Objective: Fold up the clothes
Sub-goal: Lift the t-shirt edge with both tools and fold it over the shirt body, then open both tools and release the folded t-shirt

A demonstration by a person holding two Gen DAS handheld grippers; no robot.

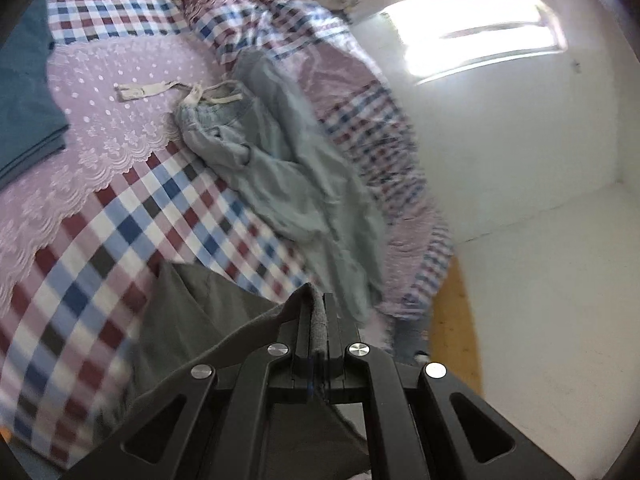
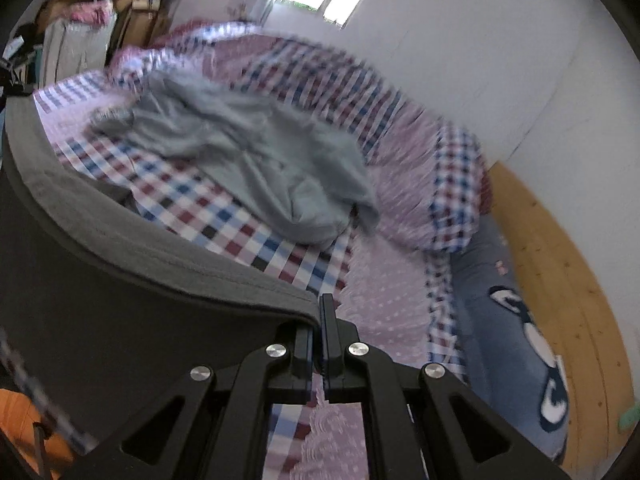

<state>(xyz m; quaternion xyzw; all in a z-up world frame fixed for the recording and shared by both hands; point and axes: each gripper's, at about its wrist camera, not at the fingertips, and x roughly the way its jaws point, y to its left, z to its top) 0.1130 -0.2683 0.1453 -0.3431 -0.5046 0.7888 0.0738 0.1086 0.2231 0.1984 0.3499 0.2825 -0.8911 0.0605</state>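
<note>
Above the checked bedspread (image 1: 132, 220), both tongs (image 1: 318, 312) (image 2: 318, 316) pinch the grey garment (image 1: 192, 312); no legible writing

Checked bedding (image 2: 304, 92) motion-blurred, grey garment (image 2: 120, 280) cut off at frame edge, left

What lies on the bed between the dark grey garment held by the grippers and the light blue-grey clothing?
Only bare checked bedspread separates the dark grey garment from the light blue-grey clothing; both wrist views show this.
</note>
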